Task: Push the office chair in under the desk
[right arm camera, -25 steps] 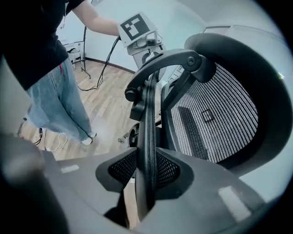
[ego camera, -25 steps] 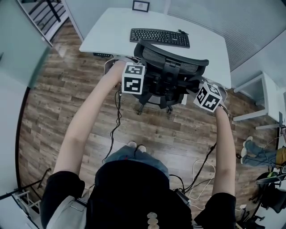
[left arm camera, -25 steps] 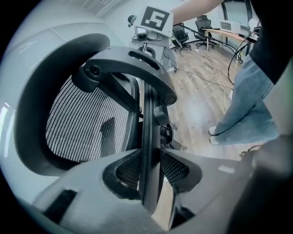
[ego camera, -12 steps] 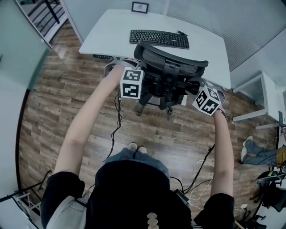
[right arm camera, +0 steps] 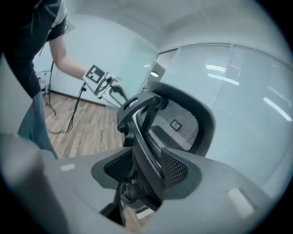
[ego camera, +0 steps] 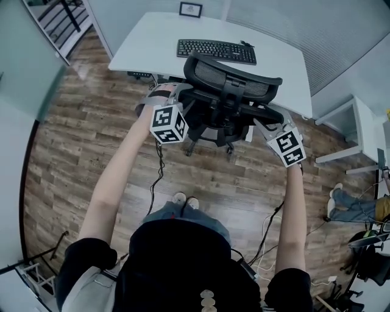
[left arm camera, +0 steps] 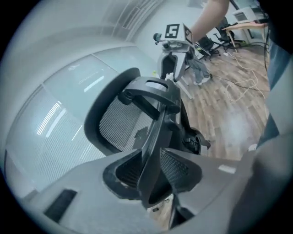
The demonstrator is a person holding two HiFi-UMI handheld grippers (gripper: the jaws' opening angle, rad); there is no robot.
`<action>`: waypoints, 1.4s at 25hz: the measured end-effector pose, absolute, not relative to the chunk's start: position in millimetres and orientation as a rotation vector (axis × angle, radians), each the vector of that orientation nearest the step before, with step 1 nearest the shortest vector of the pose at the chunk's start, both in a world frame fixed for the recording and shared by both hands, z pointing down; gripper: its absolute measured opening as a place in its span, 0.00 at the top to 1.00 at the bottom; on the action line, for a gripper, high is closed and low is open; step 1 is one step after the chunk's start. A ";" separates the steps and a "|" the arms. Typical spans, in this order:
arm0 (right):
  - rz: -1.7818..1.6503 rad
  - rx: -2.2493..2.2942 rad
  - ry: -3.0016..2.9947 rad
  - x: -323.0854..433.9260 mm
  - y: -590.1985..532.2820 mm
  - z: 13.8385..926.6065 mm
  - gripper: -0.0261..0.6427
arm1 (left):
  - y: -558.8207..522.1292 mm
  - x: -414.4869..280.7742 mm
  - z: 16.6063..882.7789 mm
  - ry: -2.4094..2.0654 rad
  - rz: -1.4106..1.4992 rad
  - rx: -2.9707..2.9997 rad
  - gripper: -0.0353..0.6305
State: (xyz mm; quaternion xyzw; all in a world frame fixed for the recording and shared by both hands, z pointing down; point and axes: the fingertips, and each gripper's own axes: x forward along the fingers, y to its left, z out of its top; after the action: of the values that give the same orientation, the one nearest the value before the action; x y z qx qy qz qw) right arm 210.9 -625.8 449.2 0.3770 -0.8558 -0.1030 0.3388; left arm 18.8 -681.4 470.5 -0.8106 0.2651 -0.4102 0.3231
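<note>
A black mesh office chair (ego camera: 232, 78) stands with its seat under the white desk (ego camera: 152, 42) and its back toward me. My left gripper (ego camera: 184, 100) is at the left end of the curved black frame bar behind the backrest. In the left gripper view the frame bar (left arm camera: 158, 123) fills the gap of that gripper (left arm camera: 152, 176), which is shut on it. My right gripper (ego camera: 269, 120) is at the bar's right end. Its jaws have just been opening. In the right gripper view the frame bar (right arm camera: 139, 137) runs between the spread jaws of this gripper (right arm camera: 146, 171), loose on the left side.
A black keyboard (ego camera: 216, 50) and a small picture frame (ego camera: 191, 9) lie on the desk. Cables (ego camera: 159, 158) trail over the wooden floor by my feet. A white side table (ego camera: 350, 134) stands right of the desk. A person's legs (ego camera: 341, 204) show at the far right.
Both marker cubes have tilted and shifted outward and nearer to me as the wrists rolled. The chair has barely moved.
</note>
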 end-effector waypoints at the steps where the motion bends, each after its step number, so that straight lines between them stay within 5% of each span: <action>1: -0.240 1.054 -2.279 213.2 -623.0 441.0 0.65 | -679.0 16.5 466.0 0.746 -1.034 -2.170 0.76; 6: -0.095 1.427 -2.509 231.8 -606.8 402.5 0.69 | -666.1 8.3 425.4 1.051 -0.707 -2.394 0.86; 10: -0.076 1.684 -2.572 246.6 -592.3 379.1 0.85 | -655.3 5.0 393.0 1.240 -0.449 -2.454 0.93; 17: -0.051 2.022 -2.600 264.1 -561.5 346.6 0.91 | -634.9 -12.1 355.9 1.454 -0.105 -2.562 0.94; 35: -0.039 2.269 -2.484 276.6 -522.0 365.9 0.96 | -607.9 -28.6 369.7 1.492 -0.020 -2.615 0.94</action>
State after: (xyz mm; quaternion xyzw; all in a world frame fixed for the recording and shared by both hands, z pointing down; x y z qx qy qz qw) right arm 276.6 -522.0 365.9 0.6703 -0.7336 -0.0116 -0.1112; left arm -28.6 -607.9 369.7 -0.8667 0.4945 -0.0068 0.0651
